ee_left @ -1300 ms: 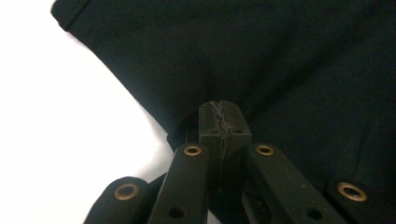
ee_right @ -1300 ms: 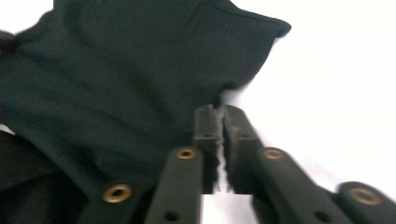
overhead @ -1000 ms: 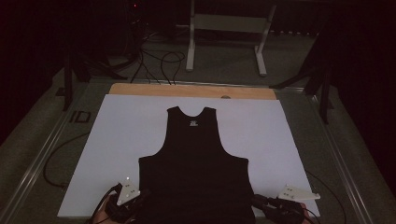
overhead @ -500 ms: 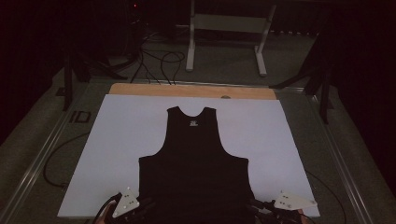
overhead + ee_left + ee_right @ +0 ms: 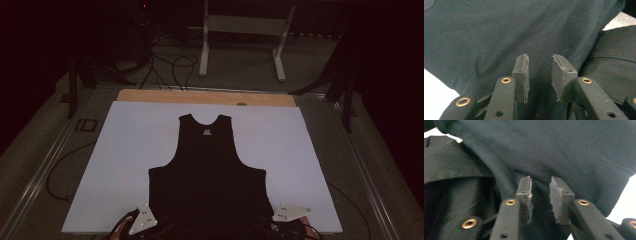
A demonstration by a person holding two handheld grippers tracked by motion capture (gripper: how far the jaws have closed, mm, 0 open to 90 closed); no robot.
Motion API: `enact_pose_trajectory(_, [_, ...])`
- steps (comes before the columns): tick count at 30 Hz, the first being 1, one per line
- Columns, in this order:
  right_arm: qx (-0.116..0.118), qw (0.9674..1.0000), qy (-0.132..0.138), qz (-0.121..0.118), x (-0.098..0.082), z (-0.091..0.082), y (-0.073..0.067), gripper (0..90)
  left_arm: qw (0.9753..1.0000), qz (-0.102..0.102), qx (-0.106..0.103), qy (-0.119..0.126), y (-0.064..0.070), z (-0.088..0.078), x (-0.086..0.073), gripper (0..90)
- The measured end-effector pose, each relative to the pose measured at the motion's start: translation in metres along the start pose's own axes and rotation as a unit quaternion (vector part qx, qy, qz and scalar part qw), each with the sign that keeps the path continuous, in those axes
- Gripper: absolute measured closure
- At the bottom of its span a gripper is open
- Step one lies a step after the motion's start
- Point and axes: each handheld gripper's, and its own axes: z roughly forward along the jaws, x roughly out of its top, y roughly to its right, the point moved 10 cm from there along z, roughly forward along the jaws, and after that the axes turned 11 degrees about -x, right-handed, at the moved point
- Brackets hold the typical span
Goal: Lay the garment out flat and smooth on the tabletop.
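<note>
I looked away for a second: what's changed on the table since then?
Both grippers slid back toward the table's near edge, the left gripper and right gripper at the hem of the black tank top. Their jaws have just been opening and now stand apart, gripping nothing. The tank top stayed flat on the white board.

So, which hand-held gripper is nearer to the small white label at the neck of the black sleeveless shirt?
Neither clearly: the left hand-held gripper sits at the shirt's bottom left corner, the right hand-held gripper at its bottom right, both far from the label.
</note>
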Motion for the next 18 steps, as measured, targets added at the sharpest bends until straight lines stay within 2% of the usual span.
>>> enact_pose_trajectory(6, [-0.027,0.9992,-0.008,-0.027,0.006,0.016,0.003,55.5,0.9998,-0.008,0.017,-0.002,-0.011,0.004,0.003,58.0])
enact_pose_trajectory(8, [-0.036,0.9978,-0.014,-0.054,0.005,0.021,0.0,53.4,0.9996,-0.012,0.024,-0.005,-0.014,0.004,0.002,55.7])
enact_pose_trajectory(9, [-0.036,0.9978,-0.014,-0.054,0.005,0.021,0.0,53.4,0.9996,-0.012,0.024,-0.005,-0.014,0.004,0.002,55.0])
enact_pose_trajectory(11, [-0.061,0.9941,-0.01,-0.089,0.004,0.022,-0.004,53.7,0.9994,-0.015,0.03,-0.011,-0.015,0.006,0.0,54.5])
enact_pose_trajectory(14, [-0.064,0.9941,-0.014,-0.087,0.004,0.022,-0.005,61.0,0.9986,-0.008,0.042,-0.031,-0.017,0.009,-0.004,54.5])
enact_pose_trajectory(15, [-0.07,0.9931,-0.017,-0.092,0.004,0.021,-0.005,77.0,0.9982,-0.004,0.047,-0.038,-0.017,0.01,-0.006,54.7])
enact_pose_trajectory(16, [-0.088,0.9909,-0.02,-0.1,0.004,0.02,-0.002,83.2,0.9981,-0.002,0.048,-0.038,-0.017,0.01,-0.006,54.9])
enact_pose_trajectory(18, [-0.083,0.9916,-0.028,-0.095,0.003,0.018,-0.002,86.8,0.9981,-0.005,0.049,-0.037,-0.018,0.01,-0.006,55.3])
